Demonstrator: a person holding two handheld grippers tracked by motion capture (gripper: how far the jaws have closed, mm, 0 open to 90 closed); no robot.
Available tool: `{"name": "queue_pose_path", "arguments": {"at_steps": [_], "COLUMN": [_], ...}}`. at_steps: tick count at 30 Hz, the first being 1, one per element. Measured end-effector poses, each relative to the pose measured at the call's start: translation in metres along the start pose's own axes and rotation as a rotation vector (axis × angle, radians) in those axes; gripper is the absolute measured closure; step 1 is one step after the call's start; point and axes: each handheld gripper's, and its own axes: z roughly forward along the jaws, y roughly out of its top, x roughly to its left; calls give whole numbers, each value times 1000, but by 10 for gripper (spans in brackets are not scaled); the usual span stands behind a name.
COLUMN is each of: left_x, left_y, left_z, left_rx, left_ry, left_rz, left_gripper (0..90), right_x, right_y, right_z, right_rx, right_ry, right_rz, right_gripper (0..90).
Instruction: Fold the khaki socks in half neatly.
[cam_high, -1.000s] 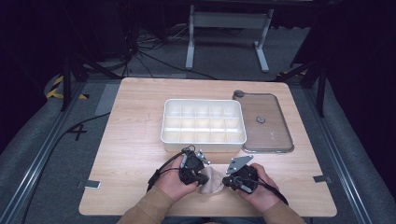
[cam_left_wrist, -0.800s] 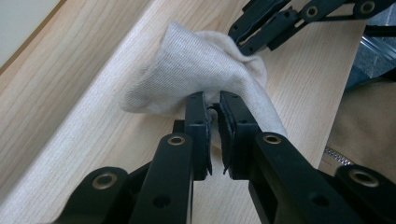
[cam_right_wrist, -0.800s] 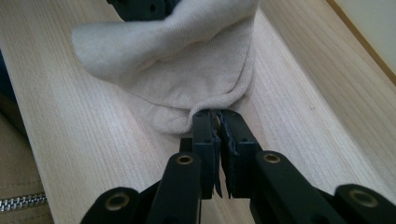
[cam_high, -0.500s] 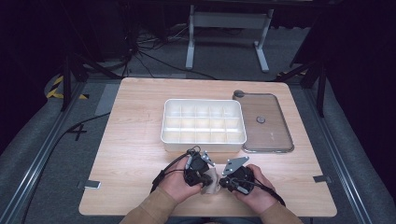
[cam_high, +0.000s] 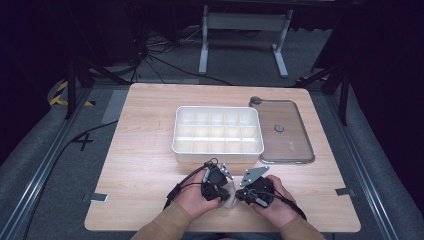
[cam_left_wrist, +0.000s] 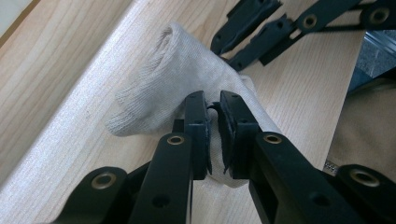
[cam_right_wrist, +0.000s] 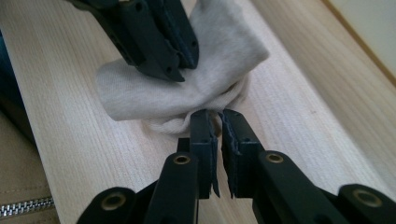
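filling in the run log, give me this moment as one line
left gripper: shut on sock | right gripper: shut on sock | sock: bunched on table at near edge | compartment box: empty, beyond the grippers | lid: flat beside box

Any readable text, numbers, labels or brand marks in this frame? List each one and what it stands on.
"4": a dark numeral on the grey floor to the left of the table.
A small mark on the clear lid beside the white divided box: too small to read.
Nothing printed shows on the sock, the left gripper or the right gripper.
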Motion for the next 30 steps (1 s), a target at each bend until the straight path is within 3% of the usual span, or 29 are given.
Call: {"name": "queue_pose_path", "arguments": {"at_steps": [12, 30], "left_x": [0, -2], "left_y": [0, -1], "left_z": [0, -1], "left_rx": [-1, 0], "left_ry": [1, 7], "left_rz": [-4, -7], "left_gripper": [817, 812], "right_x": [-3, -4], "right_y": [8, 18], "right_z": [-17, -5], "right_rx": [-127, -183], "right_ry": [-13, 39], "right_rz": [30, 71], "right_gripper": [851, 874]}}
